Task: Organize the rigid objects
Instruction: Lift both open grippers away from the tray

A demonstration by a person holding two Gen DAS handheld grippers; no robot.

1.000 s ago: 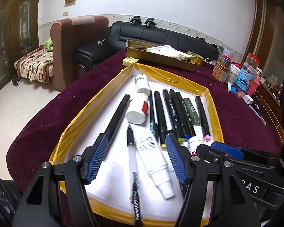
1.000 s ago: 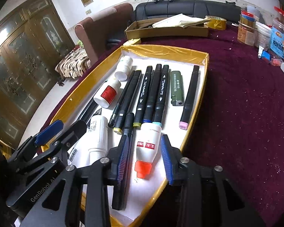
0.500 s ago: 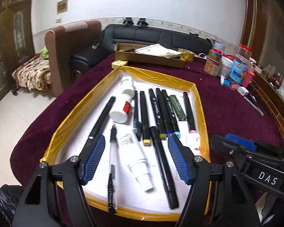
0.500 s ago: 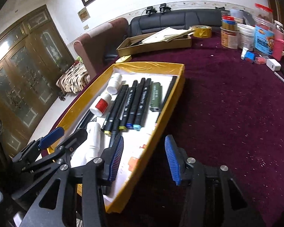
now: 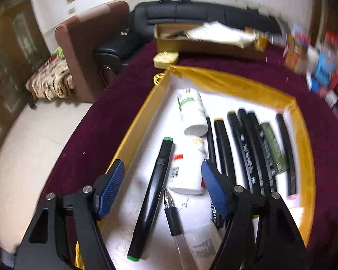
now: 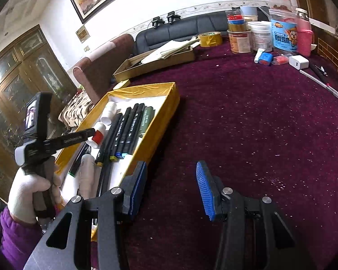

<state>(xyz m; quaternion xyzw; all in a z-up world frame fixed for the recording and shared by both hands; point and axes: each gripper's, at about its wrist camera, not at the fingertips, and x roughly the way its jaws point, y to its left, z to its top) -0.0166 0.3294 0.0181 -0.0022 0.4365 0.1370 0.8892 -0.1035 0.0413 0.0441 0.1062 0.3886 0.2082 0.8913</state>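
Note:
A gold-rimmed tray with a white floor lies on the maroon tablecloth; it also shows in the right wrist view. It holds a row of black markers, a green-capped black marker, a clear pen, white bottles and a white tube. My left gripper is open and empty, low over the tray's near left part, straddling the green-capped marker. My right gripper is open and empty over bare cloth just right of the tray. The left gripper's body shows there, held by a gloved hand.
A cardboard box with papers lies behind the tray. Jars, a tape roll, a white charger and small items stand at the far right. A sofa and armchair are beyond the table edge. Maroon cloth spreads right of the tray.
My left gripper moved forward and left, lower over the tray. My right gripper drew off the tray to the right, now over the cloth. Both stayed open.

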